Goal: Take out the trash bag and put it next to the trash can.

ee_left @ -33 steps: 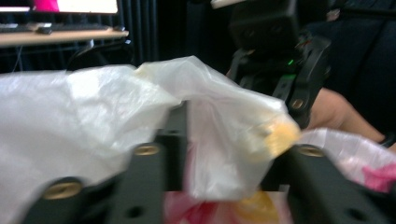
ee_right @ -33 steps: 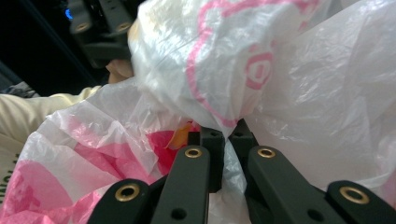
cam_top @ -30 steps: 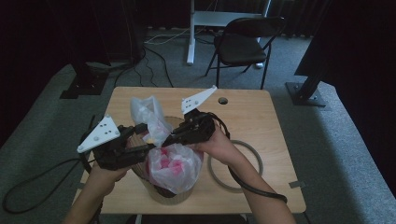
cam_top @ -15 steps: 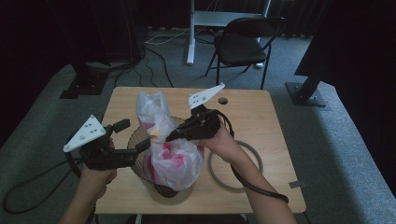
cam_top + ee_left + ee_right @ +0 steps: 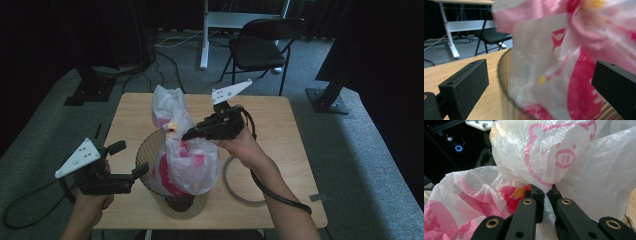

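Seen from high up: a thin white and pink plastic bag (image 5: 185, 160) sitting in a ribbed see-through round bin (image 5: 148, 156), at the near edge of a light wooden table (image 5: 280, 115). Pinched near its top by the right gripper (image 5: 184, 134), with the jaws shut tight on the plastic. Above the pinch, a puffy bunch of bag sticking up on the far side. Down at the left of the bin, the left gripper (image 5: 129, 159), with jaws that have just been opening and now stand wide, squeezing nothing. Flat on the table, just right of the bin, a thin grey ring (image 5: 235, 187).

Up close in the right gripper view: a pink pig face drawn on the bag (image 5: 564, 157), too small to make out from high up, and the black jaw tips (image 5: 544, 192) closed on a fold of plastic.

Up close in the left gripper view: the bin's rim (image 5: 504, 82) and the blurry bag (image 5: 564, 62) right between the wide jaws (image 5: 539, 82), touching neither one.
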Tool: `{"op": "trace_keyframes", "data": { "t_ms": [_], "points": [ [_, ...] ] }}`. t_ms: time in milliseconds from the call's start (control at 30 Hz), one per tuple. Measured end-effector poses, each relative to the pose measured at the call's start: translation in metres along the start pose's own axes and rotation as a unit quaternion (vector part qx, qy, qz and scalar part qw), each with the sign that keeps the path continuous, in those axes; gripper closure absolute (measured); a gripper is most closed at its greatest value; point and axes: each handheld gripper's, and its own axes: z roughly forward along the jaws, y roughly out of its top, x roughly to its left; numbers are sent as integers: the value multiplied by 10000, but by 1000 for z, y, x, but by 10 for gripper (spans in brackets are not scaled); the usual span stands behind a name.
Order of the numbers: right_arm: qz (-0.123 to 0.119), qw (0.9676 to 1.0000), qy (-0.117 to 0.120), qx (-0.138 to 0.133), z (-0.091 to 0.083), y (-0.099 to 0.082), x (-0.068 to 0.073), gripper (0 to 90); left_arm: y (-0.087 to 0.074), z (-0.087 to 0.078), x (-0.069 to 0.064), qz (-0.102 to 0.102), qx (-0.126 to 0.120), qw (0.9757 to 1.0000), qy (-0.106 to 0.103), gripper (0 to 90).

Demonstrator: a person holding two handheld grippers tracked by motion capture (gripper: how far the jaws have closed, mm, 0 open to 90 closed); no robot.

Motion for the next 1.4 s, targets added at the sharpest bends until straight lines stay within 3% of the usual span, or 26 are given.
{"op": "trace_keyframes", "data": {
  "t_ms": [133,233,267,367,433,467,500,633,733,1000,1067,1167,1233,1333,1400],
  "points": [
    [-2,10000,-16,-17,-2,2,0,893,-12,-5,7,15,117,9999,78,13],
    [21,10000,-34,-60,-6,5,-1,893,-32,-11,14,76,289,9993,235,12],
    [26,10000,-40,-64,-6,6,-1,893,-39,-14,17,72,261,9989,392,12],
    [-13,9999,-72,-69,-9,10,1,893,-59,-17,27,-159,290,9976,608,12],
    [-47,9999,-66,-119,-12,14,2,893,-75,-17,33,-185,410,9954,851,12],
    [-47,9999,-66,-119,-12,14,2,893,-75,-17,33,-185,410,9954,851,12],
    [-73,9998,-71,-142,-14,17,3,893,-85,-16,36,-197,442,9944,944,12],
    [-159,9995,-83,-263,-25,28,8,893,-119,-7,51,-343,835,9869,1335,13],
    [-218,9990,-94,-367,-33,37,11,893,-143,4,63,-400,1232,9805,1475,13],
    [-369,9966,-88,-726,-55,63,21,893,-175,24,79,-686,1835,9684,1543,13],
    [-421,9953,-198,-850,-62,72,24,893,-181,26,82,-811,1876,9669,1529,13],
    [-489,9921,-301,-1117,-76,87,28,893,-186,29,84,-796,2046,9626,1585,13],
    [-517,9895,-446,-1270,-88,99,32,893,-186,29,84,-780,2040,9627,1600,12],
    [-631,9841,-665,-1523,-109,117,41,893,-189,32,82,-773,2129,9608,1600,12],
    [-732,9786,-958,-1668,-124,127,47,893,-190,34,81,-712,2212,9593,1606,13]
  ]
}}
